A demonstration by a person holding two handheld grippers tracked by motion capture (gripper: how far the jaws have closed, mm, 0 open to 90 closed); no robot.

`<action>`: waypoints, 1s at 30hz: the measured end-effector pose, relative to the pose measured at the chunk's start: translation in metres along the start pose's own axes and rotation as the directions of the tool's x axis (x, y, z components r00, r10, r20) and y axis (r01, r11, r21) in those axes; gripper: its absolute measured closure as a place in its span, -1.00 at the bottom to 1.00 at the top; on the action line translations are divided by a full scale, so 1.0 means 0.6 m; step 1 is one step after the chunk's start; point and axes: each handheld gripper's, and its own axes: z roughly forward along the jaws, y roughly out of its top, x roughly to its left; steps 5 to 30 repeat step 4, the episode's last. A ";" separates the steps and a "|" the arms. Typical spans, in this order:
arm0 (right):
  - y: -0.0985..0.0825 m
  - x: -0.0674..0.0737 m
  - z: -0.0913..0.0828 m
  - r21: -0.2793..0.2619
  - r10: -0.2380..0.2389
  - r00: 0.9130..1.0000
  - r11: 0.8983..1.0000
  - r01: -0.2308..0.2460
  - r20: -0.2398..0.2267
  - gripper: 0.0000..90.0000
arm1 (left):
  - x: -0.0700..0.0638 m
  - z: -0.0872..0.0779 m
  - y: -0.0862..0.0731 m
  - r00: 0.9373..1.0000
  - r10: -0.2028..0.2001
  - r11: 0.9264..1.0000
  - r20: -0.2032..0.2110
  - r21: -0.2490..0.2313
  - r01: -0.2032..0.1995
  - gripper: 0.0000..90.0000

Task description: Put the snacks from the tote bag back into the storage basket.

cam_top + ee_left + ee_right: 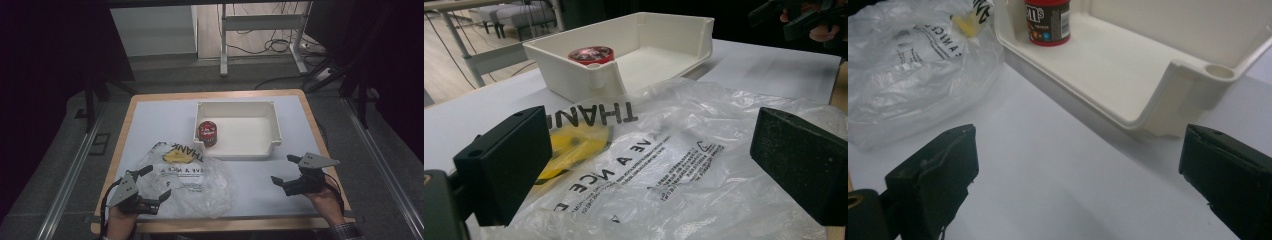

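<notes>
1. Fingers on both grippers stand wide apart with nothing between them: the left gripper (151,186) hovers over the near-left edge of the plastic bag (192,180), and the right gripper (289,169) hangs over bare table (150,120), to the right of the bag and just in front of the tray (274,127).
2. Taking the bag as landmark: it lies crumpled on the table, its far edge touching the tray's front wall. A yellow item (176,157) sits inside it near that far edge. A red can (207,133) stands upright in the tray's left front corner, just beyond the bag.
3. Likely risks: the thin film could slip out of a pinch, or a grasp on one layer alone could lift the bag and spill the yellow item. Dragging it might nudge the tray.
4. Materials: the bag is clear, wrinkled, glossy film with black print. The tray is smooth, rigid cream plastic with rounded corners; the can is cylindrical; the finger pads are matt black blocks.
</notes>
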 end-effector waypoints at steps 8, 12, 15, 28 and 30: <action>-0.004 -0.001 -0.002 0.002 0.001 1.000 1.000 -0.001 0.003 -0.93 | 0.001 0.001 0.001 1.000 -0.002 1.000 -0.001 -0.003 0.002 -0.93; -0.004 -0.001 -0.002 0.002 0.001 1.000 1.000 -0.001 0.003 -0.93 | 0.001 0.001 0.001 1.000 -0.002 1.000 -0.001 -0.003 0.002 -0.93; -0.004 -0.001 -0.002 0.002 0.001 1.000 1.000 -0.001 0.003 -0.93 | 0.001 0.001 0.001 1.000 -0.002 1.000 -0.001 -0.003 0.002 -0.93; -0.004 -0.001 -0.002 0.002 0.001 1.000 1.000 -0.001 0.003 -0.93 | 0.001 0.001 0.001 1.000 -0.002 1.000 -0.001 -0.003 0.002 -0.93; -0.004 -0.001 -0.002 0.002 0.001 1.000 1.000 -0.001 0.003 -0.93 | 0.001 0.001 0.001 1.000 -0.002 1.000 -0.001 -0.003 0.002 -0.93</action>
